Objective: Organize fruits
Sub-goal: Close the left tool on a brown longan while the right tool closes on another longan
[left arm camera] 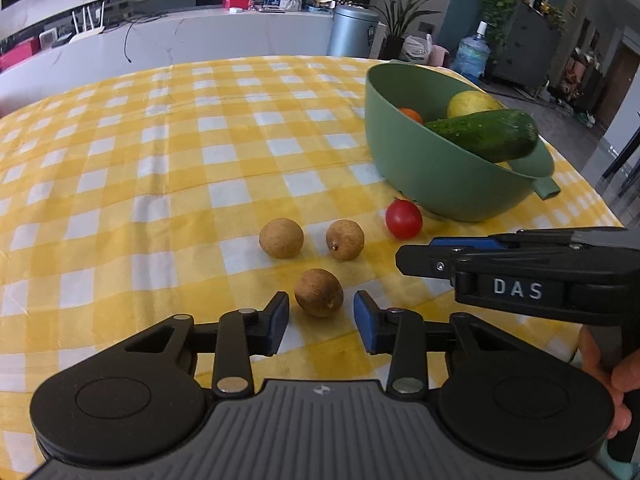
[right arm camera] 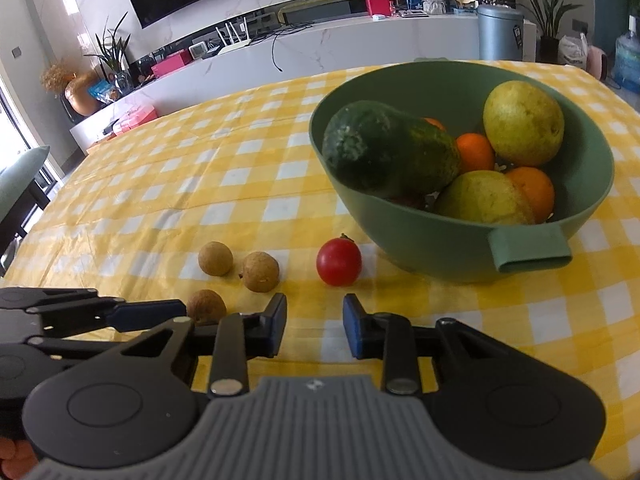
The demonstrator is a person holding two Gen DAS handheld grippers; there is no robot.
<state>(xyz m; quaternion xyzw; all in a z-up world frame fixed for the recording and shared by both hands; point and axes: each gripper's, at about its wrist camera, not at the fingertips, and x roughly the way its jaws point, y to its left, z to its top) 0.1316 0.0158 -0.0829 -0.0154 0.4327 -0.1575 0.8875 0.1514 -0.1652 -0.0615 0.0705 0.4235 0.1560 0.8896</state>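
Risk lies ahead: the left hand-held gripper point(left arm camera: 321, 316), released, straddles a small round brown longan point(left arm camera: 319, 292) on the yellow-checked desk point(left arm camera: 160, 160); the right hand-held gripper point(right arm camera: 315, 326), released and empty, faces a red cherry tomato point(right arm camera: 339, 261). Off-centre squeezes could roll either away from the green plastic bowl point(right arm camera: 420, 240).

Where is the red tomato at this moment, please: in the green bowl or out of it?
Out: the tomato sits on the checked cloth beside the bowl.

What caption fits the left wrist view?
Left gripper open around the nearest longan, beside two more, a tomato and the green bowl.
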